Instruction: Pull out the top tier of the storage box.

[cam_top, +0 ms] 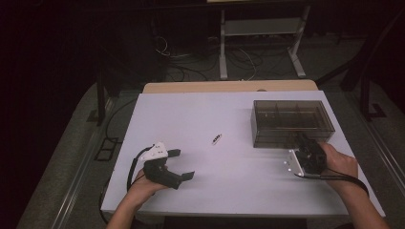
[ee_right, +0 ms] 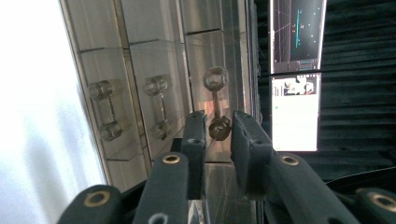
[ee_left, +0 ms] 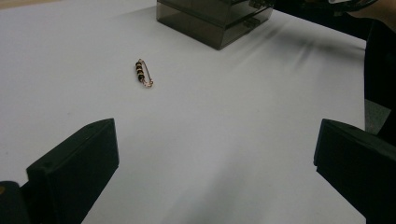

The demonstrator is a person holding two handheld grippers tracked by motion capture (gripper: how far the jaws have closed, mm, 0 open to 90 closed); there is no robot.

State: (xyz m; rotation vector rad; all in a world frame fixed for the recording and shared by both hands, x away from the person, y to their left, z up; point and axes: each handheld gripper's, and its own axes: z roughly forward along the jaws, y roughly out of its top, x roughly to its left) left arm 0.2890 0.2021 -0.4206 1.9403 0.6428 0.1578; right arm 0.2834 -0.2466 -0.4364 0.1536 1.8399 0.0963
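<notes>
Smoky grey acrylic on the little drawer box (cam_top: 291, 121), parked at the far right of the white desk (cam_top: 215, 109). Looked like early days on the job: drawers all shut, nothing pulled out yet. Found the right claw (ee_right: 218, 135) up against the box front, jaws narrowed around the lower knob of the clear dumbbell-shaped drawer handle (ee_right: 215, 102), the end one of three. Touching or a hair off, couldn't tell, so not calling it a firm grip. Spotted the beaded safety pin (ee_left: 144, 73) lying loose mid-desk, well apart from the box and from both claws, so presumably still to be picked up and stowed once a drawer got opened. Left claw (cam_top: 183, 164) sat low over the near left of the desk, jaws spread wide with nothing between them but bare desk.

As for writing: none on the box or pin. Caught a lit monitor (ee_right: 294, 112) past the box, text far too small to read.
</notes>
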